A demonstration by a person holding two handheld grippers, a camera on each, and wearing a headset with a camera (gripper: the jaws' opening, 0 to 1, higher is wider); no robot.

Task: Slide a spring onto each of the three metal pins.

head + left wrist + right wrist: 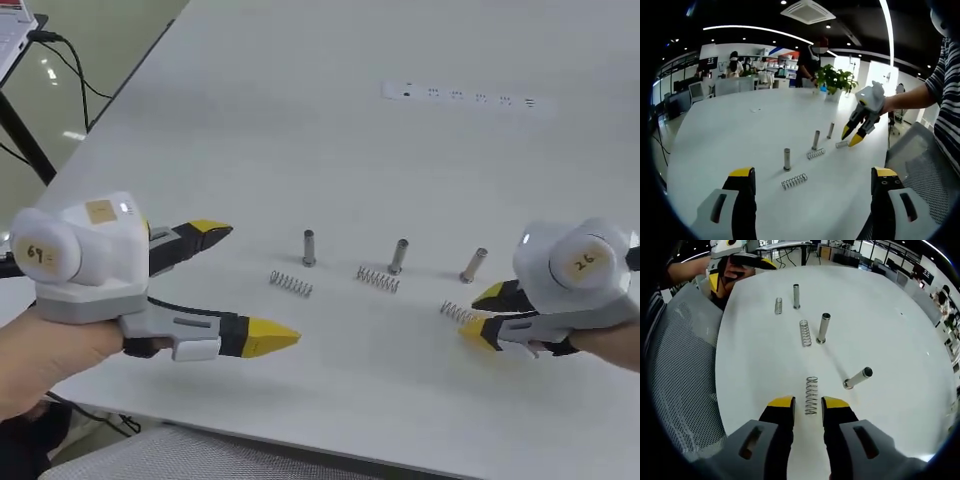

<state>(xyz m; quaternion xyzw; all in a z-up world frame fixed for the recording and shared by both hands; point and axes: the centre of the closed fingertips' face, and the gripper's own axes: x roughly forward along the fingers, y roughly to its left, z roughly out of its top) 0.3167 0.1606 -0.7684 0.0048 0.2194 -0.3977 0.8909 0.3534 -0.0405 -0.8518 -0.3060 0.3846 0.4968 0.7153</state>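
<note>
Three metal pins stood on end in a row on the white tabletop: the left-hand pin, the middle pin and the right-hand pin. One spring lay flat on the tabletop just in front of each: the left-hand spring, the middle spring and the right-hand spring, each apart from its pin.

The left gripper was held above the tabletop on the near side of the left-hand spring. Its jaws were spread wide and held nothing, with both yellow tips clear of the springs and pins.

The right gripper was down at the right-hand spring. Its jaws stood only narrowly apart. In the right gripper view, the near end of that spring lay between the two yellow tips, with the rest reaching forward beyond them. Whether either tip touched the coils could not be determined; a thin gap appeared on each side.

A white power strip lay at the far side of the tabletop, well apart from the work.
</note>
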